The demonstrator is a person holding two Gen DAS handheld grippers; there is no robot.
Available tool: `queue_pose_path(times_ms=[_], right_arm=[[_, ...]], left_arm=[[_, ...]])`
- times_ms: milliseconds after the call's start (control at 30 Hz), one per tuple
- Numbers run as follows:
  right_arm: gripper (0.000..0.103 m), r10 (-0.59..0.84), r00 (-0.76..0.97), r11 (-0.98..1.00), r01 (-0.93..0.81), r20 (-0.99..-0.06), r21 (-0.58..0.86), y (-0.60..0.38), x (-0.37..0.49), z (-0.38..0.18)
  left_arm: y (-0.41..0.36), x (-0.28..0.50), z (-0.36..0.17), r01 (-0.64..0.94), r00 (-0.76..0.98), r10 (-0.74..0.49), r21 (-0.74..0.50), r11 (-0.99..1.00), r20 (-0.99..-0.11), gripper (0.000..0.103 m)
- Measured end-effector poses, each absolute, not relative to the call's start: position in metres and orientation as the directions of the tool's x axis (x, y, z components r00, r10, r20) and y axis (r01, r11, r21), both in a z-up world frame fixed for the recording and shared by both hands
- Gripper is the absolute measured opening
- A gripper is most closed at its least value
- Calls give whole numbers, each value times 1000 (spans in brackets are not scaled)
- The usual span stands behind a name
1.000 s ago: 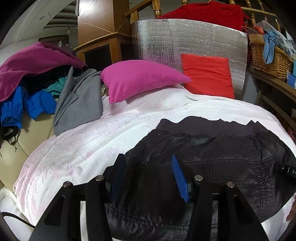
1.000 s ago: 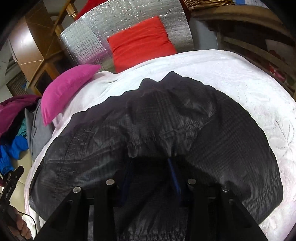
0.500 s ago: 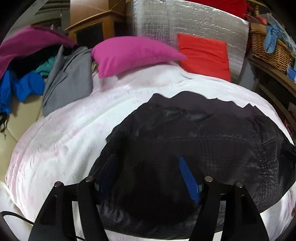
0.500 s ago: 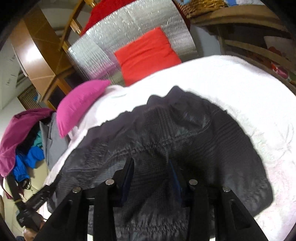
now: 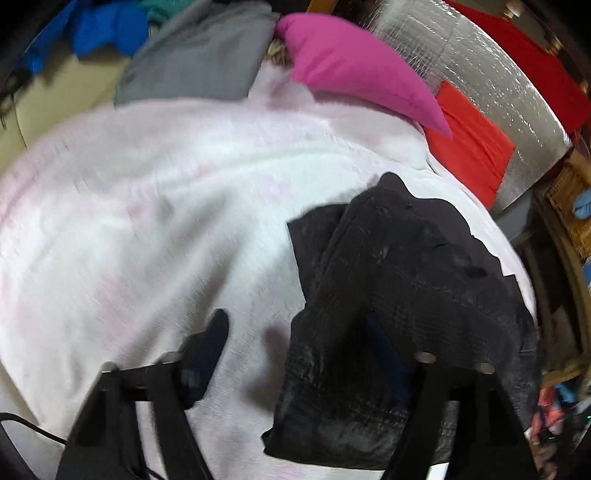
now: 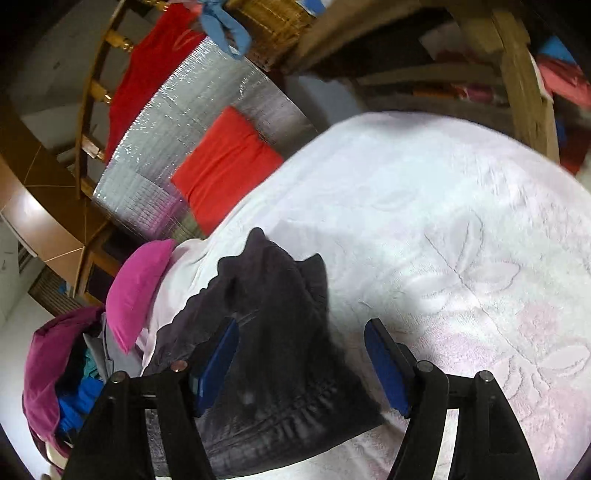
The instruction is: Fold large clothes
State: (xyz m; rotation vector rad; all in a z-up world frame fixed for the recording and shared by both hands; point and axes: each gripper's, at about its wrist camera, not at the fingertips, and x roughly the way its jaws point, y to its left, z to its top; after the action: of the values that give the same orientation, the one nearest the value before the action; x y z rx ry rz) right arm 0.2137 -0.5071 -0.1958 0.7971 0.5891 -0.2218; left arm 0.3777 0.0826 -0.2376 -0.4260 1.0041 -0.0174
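Observation:
A black shiny garment (image 5: 406,277) lies on the white-pink blanket (image 5: 166,203), folded into a narrow strip. My left gripper (image 5: 295,332) hovers over its left edge, jaws closing. One finger is over the blanket and the other over the cloth, and nothing is pinched. In the right wrist view the same garment (image 6: 280,295) runs away from me between the fingers. My right gripper (image 6: 303,325) stands wide above it, jaws opening. Its blue pads (image 6: 384,365) are clear of the cloth.
A pink pillow (image 5: 354,70), a red cushion (image 5: 469,144) and a silver foil panel (image 5: 498,74) line the head of the bed. Grey clothes (image 5: 199,55) and blue clothes (image 5: 107,29) are heaped beside it. A wooden shelf (image 6: 517,74) with a wicker basket (image 6: 273,22) stands along one side.
The garment, spread wide across the bed before, is now folded over into a narrow strip. The right jaws have spread and let go of the cloth. Both views have swung and rolled.

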Motion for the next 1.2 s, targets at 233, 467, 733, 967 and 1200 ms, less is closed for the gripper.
queue_pose_path(times_ms=[233, 467, 733, 967, 1200], right_arm=[[73, 74, 766, 693, 420, -638, 585, -498, 255, -220], [69, 58, 733, 731, 431, -678, 529, -483, 274, -227], [60, 51, 727, 769, 409, -684, 492, -475, 287, -226], [60, 31, 711, 801, 403, -703, 443, -467, 295, -231], [58, 18, 745, 803, 387, -667, 454, -465, 289, -221]], left_arm=[[64, 389, -233, -145, 560, -180, -310, 940, -809, 38], [54, 412, -240, -110, 551, -195, -302, 947, -811, 48], [50, 422, -238, -65, 574, -200, -288, 955, -794, 21], [43, 419, -237, -99, 592, -125, -226, 969, -796, 15], [40, 418, -237, -114, 594, -66, -165, 980, -802, 12]])
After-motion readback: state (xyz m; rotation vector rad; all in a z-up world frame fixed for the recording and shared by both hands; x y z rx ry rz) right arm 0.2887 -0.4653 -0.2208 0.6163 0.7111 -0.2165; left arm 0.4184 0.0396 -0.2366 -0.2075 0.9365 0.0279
